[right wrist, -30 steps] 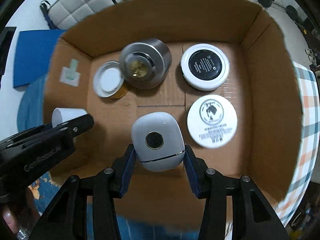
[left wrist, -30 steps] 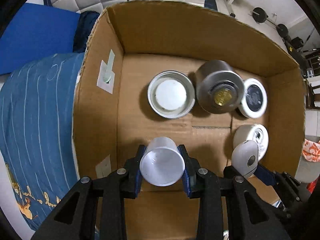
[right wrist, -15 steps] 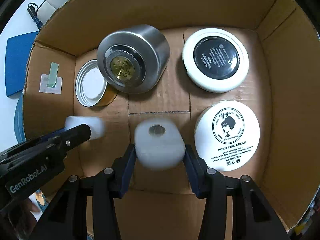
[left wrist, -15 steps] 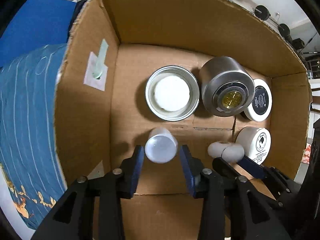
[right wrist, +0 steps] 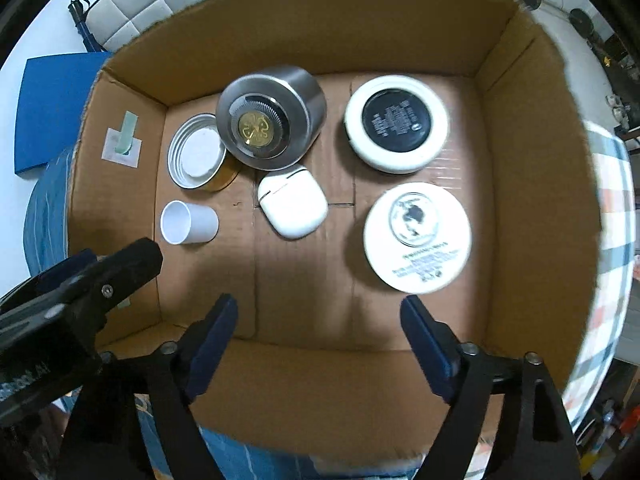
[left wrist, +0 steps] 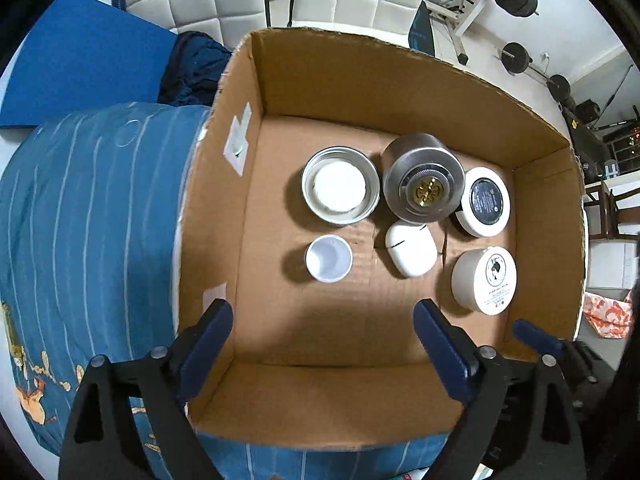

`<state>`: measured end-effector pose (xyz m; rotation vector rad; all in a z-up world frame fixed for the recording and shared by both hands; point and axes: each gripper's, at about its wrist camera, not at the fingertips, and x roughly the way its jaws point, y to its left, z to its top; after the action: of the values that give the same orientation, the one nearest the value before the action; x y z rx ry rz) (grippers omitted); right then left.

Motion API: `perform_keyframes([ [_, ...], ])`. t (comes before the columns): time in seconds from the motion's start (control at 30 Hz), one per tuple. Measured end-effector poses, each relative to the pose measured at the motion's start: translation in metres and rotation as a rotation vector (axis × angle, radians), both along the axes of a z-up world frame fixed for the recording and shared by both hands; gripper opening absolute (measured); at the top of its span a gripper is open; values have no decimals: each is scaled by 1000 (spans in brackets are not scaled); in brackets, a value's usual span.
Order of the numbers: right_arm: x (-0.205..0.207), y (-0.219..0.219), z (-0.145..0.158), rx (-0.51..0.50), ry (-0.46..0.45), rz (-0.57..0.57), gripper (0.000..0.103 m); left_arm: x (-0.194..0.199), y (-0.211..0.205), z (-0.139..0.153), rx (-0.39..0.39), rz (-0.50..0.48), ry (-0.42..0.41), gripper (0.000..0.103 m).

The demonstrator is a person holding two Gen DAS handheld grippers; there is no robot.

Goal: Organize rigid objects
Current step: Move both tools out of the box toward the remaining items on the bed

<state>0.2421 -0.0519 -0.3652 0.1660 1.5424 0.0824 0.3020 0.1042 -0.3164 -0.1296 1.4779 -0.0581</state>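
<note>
- We hold the left gripper (left wrist: 323,340) spread wide and empty above the cardboard box (left wrist: 320,392).
- Our right gripper (right wrist: 319,336) is likewise wide and empty.
- On the box floor, a small white cup (left wrist: 329,258) stands upright near a white earbud case (left wrist: 411,249), apart from it.

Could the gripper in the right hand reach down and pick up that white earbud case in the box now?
Probably yes. The right gripper is open above the cardboard box, and the white earbud case lies on the floor uncovered. The steel canister crowds its far end, so approach from the sides.
</note>
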Motion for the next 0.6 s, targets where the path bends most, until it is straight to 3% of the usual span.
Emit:
perform_keyframes([
  [0.1,-11,-2,16,-39,-44,8,103,-12,0,12,9,-3,-35,93],
  [0.4,-45,-15,78,-85,-164,2,103,-63,-12,76,47,-23,-194,93],
  [0.6,-82,-24,122,-59,-244,12,103,-102,-19,121,55,-27,-291,93],
])
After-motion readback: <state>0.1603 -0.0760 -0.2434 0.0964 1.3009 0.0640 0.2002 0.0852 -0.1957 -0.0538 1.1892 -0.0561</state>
